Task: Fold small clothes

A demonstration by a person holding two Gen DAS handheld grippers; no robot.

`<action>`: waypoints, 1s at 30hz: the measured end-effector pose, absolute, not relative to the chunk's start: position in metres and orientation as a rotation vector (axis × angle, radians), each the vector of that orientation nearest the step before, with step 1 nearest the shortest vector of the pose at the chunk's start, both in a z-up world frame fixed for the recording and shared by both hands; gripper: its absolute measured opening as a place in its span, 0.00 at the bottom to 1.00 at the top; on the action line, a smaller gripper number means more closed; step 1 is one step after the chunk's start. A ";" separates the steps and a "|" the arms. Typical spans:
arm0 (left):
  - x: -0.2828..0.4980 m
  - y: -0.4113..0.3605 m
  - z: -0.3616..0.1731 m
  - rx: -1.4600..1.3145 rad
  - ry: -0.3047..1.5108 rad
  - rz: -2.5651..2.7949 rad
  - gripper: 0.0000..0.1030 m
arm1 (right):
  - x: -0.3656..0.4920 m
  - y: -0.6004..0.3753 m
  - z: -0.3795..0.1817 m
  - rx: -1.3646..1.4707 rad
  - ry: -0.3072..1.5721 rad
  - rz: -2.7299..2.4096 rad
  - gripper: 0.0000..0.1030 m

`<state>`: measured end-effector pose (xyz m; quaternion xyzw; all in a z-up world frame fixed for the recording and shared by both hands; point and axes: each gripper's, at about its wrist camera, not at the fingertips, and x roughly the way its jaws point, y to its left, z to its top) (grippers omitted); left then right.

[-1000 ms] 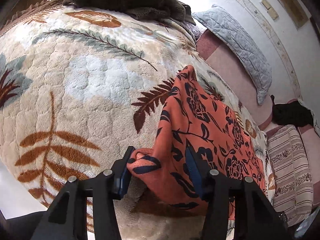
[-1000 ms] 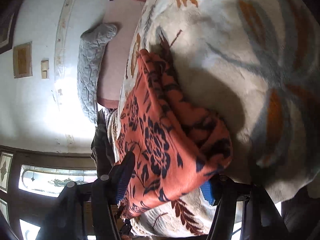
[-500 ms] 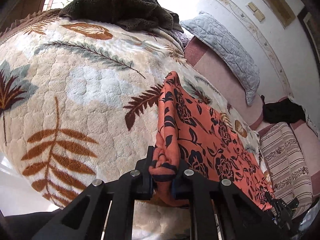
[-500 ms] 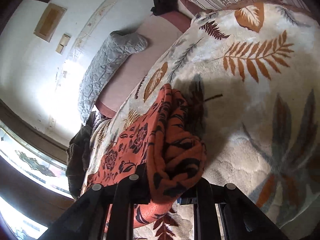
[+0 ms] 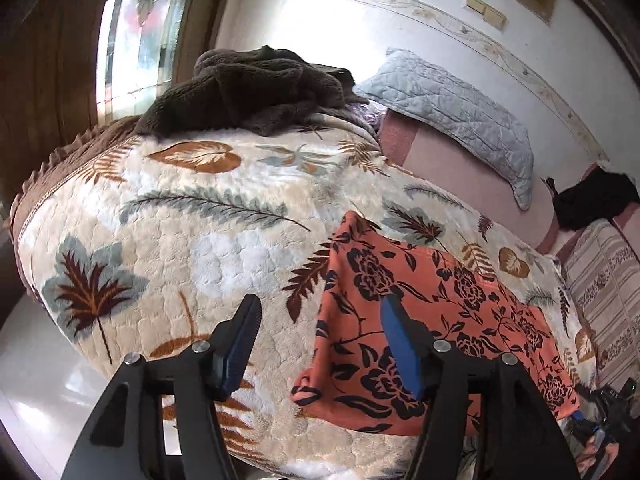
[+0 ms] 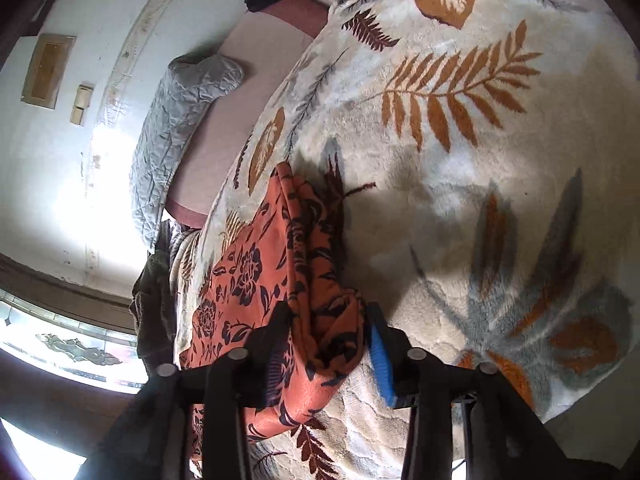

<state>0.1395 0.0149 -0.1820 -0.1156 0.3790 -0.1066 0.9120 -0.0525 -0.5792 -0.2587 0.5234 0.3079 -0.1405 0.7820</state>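
Observation:
An orange cloth with dark flowers (image 5: 420, 320) lies as a long strip on the cream leaf-patterned bedspread (image 5: 168, 248). My left gripper (image 5: 320, 324) hovers above the cloth's near left corner. Its jaws are opening and nothing is gripped between them. The right blue pad stands in front of the fabric. In the right wrist view the cloth (image 6: 256, 272) runs away to the upper left. Its near end is bunched between the fingers of my right gripper (image 6: 328, 348). Those jaws are opening too, and the pads no longer squeeze the bunch.
A brown fleece heap (image 5: 256, 88) sits at the far end of the bed by the window (image 5: 140, 32). Along the wall lie a grey quilted pillow (image 5: 460, 120), a black garment (image 5: 592, 200) and a striped cushion (image 5: 608, 288). White floor (image 5: 32, 392) lies below the bed's edge.
Half a second ago both grippers were shut on the cloth's near corners. Now both have opened and risen. The left corner has dropped onto the bedspread.

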 end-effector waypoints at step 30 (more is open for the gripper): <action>0.146 -0.117 -0.260 0.120 0.953 -0.342 0.82 | 0.027 -0.597 -0.299 1.269 0.735 -0.079 0.34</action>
